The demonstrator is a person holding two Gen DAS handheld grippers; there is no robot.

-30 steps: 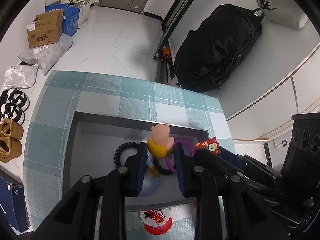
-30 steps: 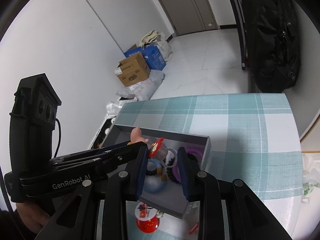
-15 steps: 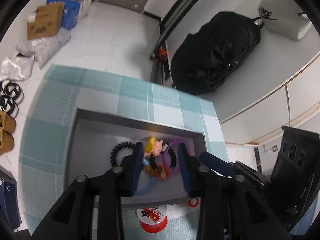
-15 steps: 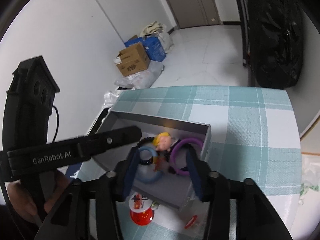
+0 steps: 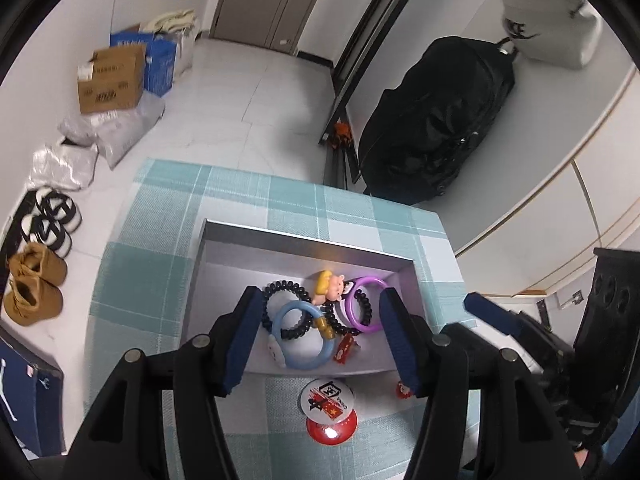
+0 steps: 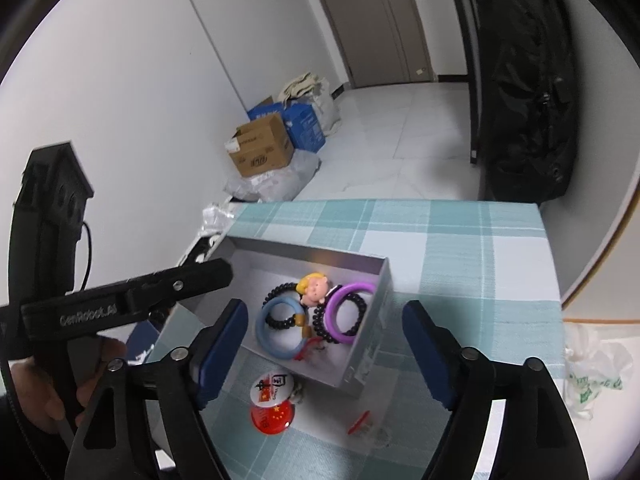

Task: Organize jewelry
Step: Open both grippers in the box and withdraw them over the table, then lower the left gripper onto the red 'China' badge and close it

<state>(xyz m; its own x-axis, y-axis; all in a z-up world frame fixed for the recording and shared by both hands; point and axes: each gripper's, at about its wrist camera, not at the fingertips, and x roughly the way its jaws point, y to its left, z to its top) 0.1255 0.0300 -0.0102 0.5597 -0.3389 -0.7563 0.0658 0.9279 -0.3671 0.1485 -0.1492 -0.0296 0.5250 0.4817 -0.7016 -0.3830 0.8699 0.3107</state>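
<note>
Both grippers hang above the grey box (image 5: 296,240), which sits on a table under a teal-and-white checked cloth (image 5: 168,280). Left gripper (image 5: 320,332): jaws spread wide, blue pads (image 5: 244,332) clear of everything, nothing between them but the view down into the box. Right gripper (image 6: 326,354): jaws likewise wide apart and empty, positioned over the near edge of the box; its dark fingers also show at the right edge of the left wrist view. Box contents, all clustered toward its right half: a light blue bangle (image 5: 302,336), a purple bangle (image 5: 364,310), a black beaded bracelet (image 5: 286,294) overlapping the blue bangle, a second dark spiral band lying partly inside the purple bangle, a small yellow-haired figure charm (image 5: 330,286) at the back between the two bangles, and a red clip (image 5: 346,350) at the front, just beside the blue bangle. Outside the box, on the cloth just in front of its near wall: a round white badge (image 5: 328,398) lying on top of a red round badge (image 6: 272,414), and a small red hair clip (image 6: 360,426) to their right. Background: cardboard box (image 5: 110,80) and blue carton on the floor, black bag (image 5: 436,120) against the wall, shoes (image 5: 34,288) at left.
</note>
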